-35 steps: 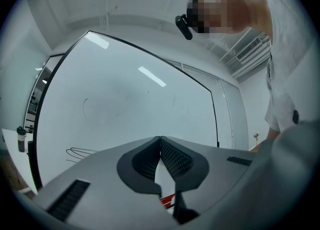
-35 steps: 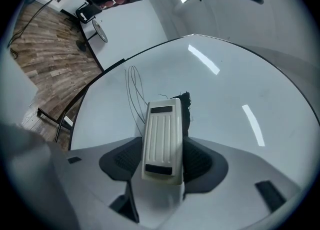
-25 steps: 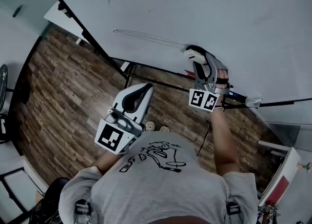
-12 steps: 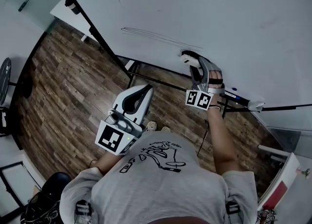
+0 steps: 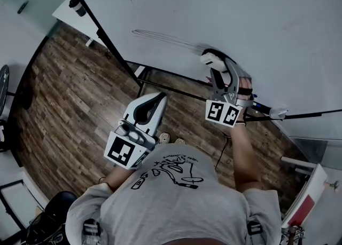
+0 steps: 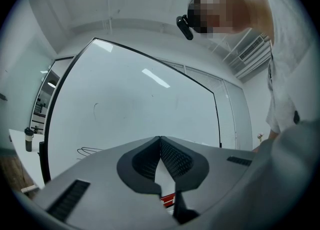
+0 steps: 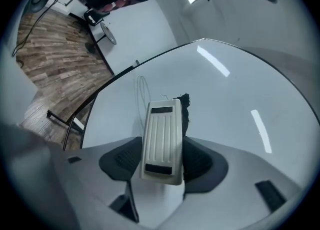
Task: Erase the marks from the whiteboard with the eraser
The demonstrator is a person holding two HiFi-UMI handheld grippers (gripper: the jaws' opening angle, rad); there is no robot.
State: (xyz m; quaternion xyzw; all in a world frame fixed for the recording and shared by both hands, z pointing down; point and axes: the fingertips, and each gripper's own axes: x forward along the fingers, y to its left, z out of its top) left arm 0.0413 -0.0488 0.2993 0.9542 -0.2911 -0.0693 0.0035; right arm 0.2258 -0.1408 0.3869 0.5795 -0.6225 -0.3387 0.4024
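The whiteboard [image 5: 256,20] fills the top of the head view and carries thin looping pen marks [image 5: 160,38]. My right gripper [image 5: 212,60] is shut on a cream eraser [image 7: 161,141], whose dark felt [image 7: 185,108] is pressed against the board just right of the marks' end. In the right gripper view the marks [image 7: 142,91] run on beyond the eraser's tip. My left gripper [image 5: 159,99] hangs lower, away from the board, jaws closed on nothing. The left gripper view shows the same marks [image 6: 90,150] at the board's lower left.
A black frame [image 5: 107,41] edges the board, and a rail below it holds markers [image 5: 257,106]. Wooden floor [image 5: 69,100] lies beneath. A white table with a dark cup [image 5: 77,6] stands at the upper left. A red and white object [image 5: 307,206] is at the lower right.
My right gripper with the eraser slid a little down and left along the board, then back up and right beside the marks' end. The left gripper has stayed put.
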